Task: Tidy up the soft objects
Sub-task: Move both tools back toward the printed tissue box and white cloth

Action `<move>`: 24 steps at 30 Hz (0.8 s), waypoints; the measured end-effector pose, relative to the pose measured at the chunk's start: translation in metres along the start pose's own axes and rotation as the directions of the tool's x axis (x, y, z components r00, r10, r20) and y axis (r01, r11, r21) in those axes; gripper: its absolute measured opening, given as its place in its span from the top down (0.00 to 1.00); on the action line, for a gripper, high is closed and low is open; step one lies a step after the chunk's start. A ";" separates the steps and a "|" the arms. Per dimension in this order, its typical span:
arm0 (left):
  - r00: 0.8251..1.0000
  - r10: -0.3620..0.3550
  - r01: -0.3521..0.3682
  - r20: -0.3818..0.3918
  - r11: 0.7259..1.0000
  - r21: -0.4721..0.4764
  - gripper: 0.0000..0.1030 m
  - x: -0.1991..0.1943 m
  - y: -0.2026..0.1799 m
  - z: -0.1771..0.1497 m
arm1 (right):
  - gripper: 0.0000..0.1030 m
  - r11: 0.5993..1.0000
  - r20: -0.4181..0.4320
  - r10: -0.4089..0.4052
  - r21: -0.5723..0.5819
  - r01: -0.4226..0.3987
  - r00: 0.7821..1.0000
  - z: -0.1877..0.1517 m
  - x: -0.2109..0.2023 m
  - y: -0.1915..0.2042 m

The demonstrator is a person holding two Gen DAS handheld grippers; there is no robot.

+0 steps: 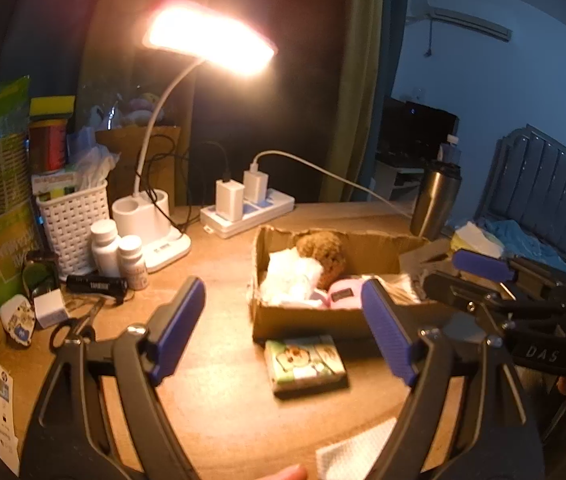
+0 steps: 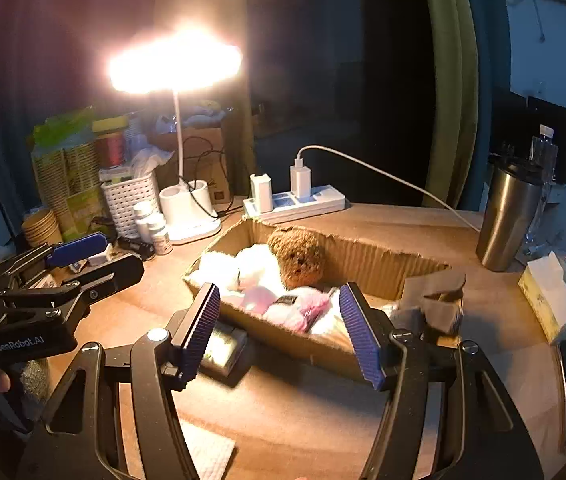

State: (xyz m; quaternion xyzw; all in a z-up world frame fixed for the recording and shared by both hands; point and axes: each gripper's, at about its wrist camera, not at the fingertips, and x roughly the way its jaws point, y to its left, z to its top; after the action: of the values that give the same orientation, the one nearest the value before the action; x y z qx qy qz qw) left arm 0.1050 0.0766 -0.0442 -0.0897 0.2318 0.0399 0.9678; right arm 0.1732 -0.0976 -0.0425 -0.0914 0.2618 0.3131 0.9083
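Note:
A shallow cardboard box point(image 1: 315, 320) point(image 2: 367, 268) sits mid-table. In it lie a brown plush toy point(image 1: 323, 252) point(image 2: 297, 258), white fluffy items point(image 1: 291, 276) point(image 2: 223, 268) and a pink plush item point(image 1: 343, 294) point(image 2: 295, 306). My left gripper point(image 1: 283, 320) is open and empty, held above the table in front of the box's left end. My right gripper point(image 2: 279, 320) is open and empty, just in front of the box's near wall. Each gripper shows side-on in the other's view, the right one point(image 1: 483, 280) and the left one point(image 2: 67, 264).
A lit white desk lamp point(image 1: 155, 224) point(image 2: 187, 208), power strip with chargers point(image 1: 247, 212) point(image 2: 295, 200), white basket point(image 1: 73, 224), pill bottles point(image 1: 117, 252), scissors point(image 1: 79, 326) and paper cups stand left. A small picture pack point(image 1: 307, 364) lies before the box. Steel tumbler point(image 2: 509, 216), tissue box point(image 2: 551, 300) right.

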 end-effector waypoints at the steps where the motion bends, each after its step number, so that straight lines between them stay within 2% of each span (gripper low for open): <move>1: 1.000 -0.001 0.001 -0.002 1.000 0.001 0.21 -0.003 -0.001 -0.001 | 0.36 1.000 -0.003 0.003 0.001 -0.003 1.000 -0.002 -0.002 0.001; 13: 0.999 -0.017 0.018 -0.036 1.000 0.009 0.21 -0.030 -0.008 -0.023 | 0.36 1.000 -0.051 0.021 -0.010 -0.021 0.998 -0.031 -0.016 0.015; 24: 0.995 -0.025 0.023 -0.096 1.000 -0.020 0.21 -0.032 0.000 -0.046 | 0.36 0.998 -0.128 0.057 -0.031 -0.061 0.990 -0.060 -0.008 0.036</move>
State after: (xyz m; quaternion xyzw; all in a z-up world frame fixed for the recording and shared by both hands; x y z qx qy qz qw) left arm 0.0569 0.0663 -0.0697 -0.1033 0.2766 0.0261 0.9551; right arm 0.1206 -0.0932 -0.0895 -0.1193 0.3160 0.3379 0.8785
